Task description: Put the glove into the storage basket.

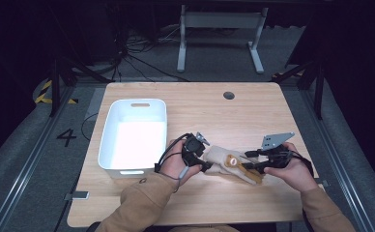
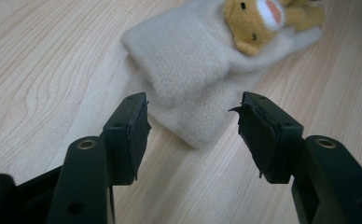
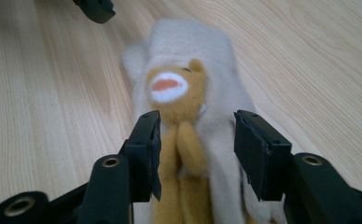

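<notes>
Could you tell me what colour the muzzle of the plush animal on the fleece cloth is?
White, with an orange mouth, on the tan plush animal; clearest in the right gripper view.

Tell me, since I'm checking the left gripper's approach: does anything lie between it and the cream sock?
Nothing visible does. The left gripper stands open with only bare table before the cream sock.

A cream fleece cloth (image 1: 223, 161) lies flat on the worktop (image 1: 253, 116), folded over itself, with a small tan plush bear (image 1: 234, 161) on top. The bear has a white muzzle and an orange mouth. The cloth's folded end lies just ahead of the left tool (image 2: 193, 123), between its spread tips. The bear's body lies between the parted tips of the right tool (image 3: 195, 135), its head just beyond them.
</notes>
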The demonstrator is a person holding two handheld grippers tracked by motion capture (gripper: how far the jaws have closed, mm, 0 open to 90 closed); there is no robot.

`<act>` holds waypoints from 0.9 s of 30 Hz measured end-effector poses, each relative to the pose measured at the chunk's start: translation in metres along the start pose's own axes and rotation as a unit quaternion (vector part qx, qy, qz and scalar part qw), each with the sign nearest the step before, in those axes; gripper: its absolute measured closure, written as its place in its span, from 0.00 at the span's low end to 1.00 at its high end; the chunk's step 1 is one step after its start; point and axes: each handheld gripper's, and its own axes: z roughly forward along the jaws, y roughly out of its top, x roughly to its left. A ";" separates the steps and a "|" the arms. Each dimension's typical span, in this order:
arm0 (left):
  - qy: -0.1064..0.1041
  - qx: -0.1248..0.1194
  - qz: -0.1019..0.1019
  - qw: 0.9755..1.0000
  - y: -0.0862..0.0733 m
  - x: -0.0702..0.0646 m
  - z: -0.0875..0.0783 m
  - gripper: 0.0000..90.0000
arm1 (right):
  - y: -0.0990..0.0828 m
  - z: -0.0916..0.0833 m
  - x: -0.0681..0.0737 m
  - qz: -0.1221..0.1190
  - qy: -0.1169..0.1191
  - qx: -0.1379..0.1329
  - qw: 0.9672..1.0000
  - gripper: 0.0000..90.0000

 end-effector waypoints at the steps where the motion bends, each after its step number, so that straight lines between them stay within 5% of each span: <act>1: 0.000 0.000 0.000 1.000 0.000 0.000 0.000 0.48 | -0.002 -0.003 -0.001 0.005 -0.003 0.002 1.000 0.57; 10: -0.005 0.006 0.010 1.000 0.005 -0.002 0.005 0.48 | -0.016 -0.022 -0.008 0.057 -0.041 0.034 0.997 0.59; 16: -0.007 0.009 0.011 1.000 0.006 -0.002 0.007 0.48 | -0.026 -0.030 -0.012 0.082 -0.033 0.076 0.993 0.58; 27: -0.014 0.014 0.011 1.000 0.005 -0.001 0.009 0.47 | -0.041 -0.035 -0.019 0.089 -0.029 0.101 0.990 0.54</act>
